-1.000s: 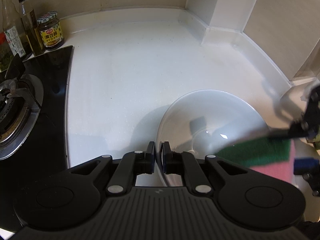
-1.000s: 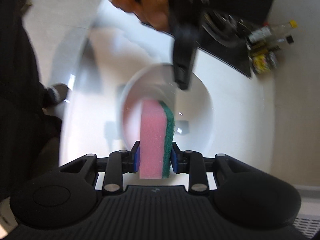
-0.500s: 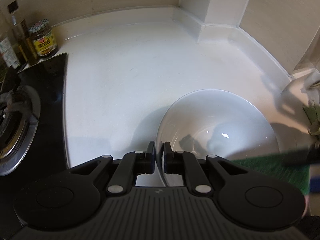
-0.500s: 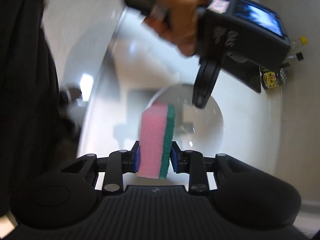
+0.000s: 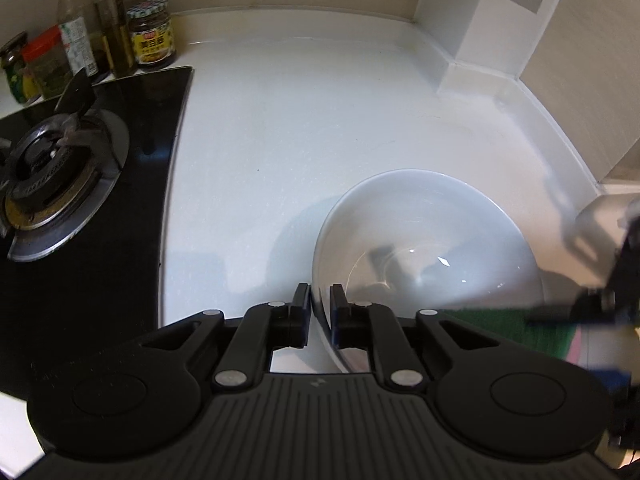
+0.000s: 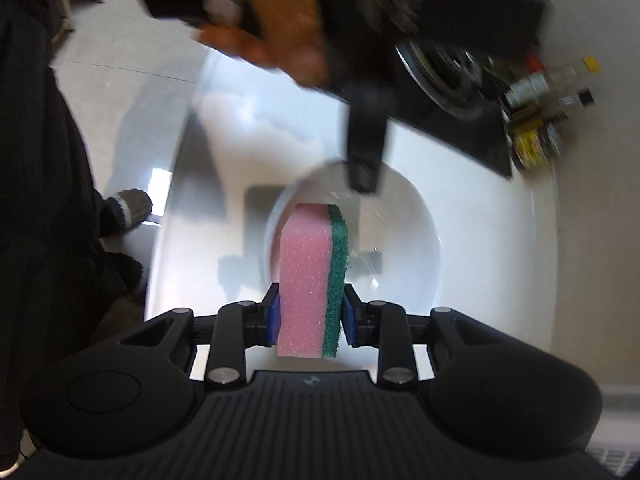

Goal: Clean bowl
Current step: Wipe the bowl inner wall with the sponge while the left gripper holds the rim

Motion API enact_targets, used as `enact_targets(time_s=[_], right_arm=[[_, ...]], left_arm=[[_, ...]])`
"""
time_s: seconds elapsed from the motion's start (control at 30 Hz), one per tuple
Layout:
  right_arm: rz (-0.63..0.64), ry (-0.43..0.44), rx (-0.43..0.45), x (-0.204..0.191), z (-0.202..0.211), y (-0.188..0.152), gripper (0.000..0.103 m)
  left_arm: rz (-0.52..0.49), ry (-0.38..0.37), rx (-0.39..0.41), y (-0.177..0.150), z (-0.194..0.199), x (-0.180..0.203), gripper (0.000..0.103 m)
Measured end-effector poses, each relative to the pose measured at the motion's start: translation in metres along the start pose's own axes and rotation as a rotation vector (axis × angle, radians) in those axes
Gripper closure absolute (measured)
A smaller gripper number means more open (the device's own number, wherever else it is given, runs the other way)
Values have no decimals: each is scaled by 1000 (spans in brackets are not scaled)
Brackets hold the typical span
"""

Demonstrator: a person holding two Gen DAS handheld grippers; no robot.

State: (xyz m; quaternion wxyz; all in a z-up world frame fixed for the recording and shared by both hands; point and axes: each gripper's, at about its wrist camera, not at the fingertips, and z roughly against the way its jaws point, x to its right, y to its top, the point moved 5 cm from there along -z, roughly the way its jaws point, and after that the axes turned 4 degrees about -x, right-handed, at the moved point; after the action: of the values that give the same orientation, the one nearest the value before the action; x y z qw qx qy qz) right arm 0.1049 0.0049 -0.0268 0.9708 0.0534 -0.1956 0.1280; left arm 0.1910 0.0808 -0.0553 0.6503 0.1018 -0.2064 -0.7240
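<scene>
A white bowl sits on the white counter. My left gripper is shut on the bowl's near rim. In the right wrist view the bowl lies ahead, with the left gripper gripping its far rim. My right gripper is shut on a pink sponge with a green scrub side, held on edge above the bowl's near rim. The sponge shows blurred at the right of the left wrist view.
A black gas hob with a burner lies to the left of the bowl. Several jars and bottles stand at the back left against the wall. A white boxed column stands at the back right corner. The counter's front edge drops to the floor.
My right gripper with the sponge has come back in towards the bowl after pulling away. My left gripper has kept its hold on the rim.
</scene>
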Motion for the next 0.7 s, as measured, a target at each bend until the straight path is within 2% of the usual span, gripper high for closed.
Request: enact_targets(time_s=[0.07, 0.2, 0.27, 0.3, 0.4, 0.5, 0.63, 0.7], right_arm=[[33, -11, 5, -3, -1, 1, 77], [114, -58, -37, -11, -1, -6, 77], [153, -109, -86, -13, -7, -12, 77], [153, -124, -99, -12, -9, -13, 77], [117, -118, -92, -11, -6, -14, 77], [81, -113, -81, -13, -1, -15, 77], [38, -102, -64, -9, 1, -13, 77], [29, -82, -44, -4, -2, -10, 77]], left_arm=[[-43, -9, -5, 10, -5, 1, 98], [-117, -43, 0, 29, -17, 8, 96], [-96, -55, -5, 36, -21, 9, 93], [-79, -40, -6, 36, -21, 9, 87], [-17, 2, -7, 27, -13, 10, 86], [64, -7, -4, 10, -1, 8, 85], [39, 9, 0, 3, 1, 12, 85], [13, 3, -7, 7, 0, 11, 89]])
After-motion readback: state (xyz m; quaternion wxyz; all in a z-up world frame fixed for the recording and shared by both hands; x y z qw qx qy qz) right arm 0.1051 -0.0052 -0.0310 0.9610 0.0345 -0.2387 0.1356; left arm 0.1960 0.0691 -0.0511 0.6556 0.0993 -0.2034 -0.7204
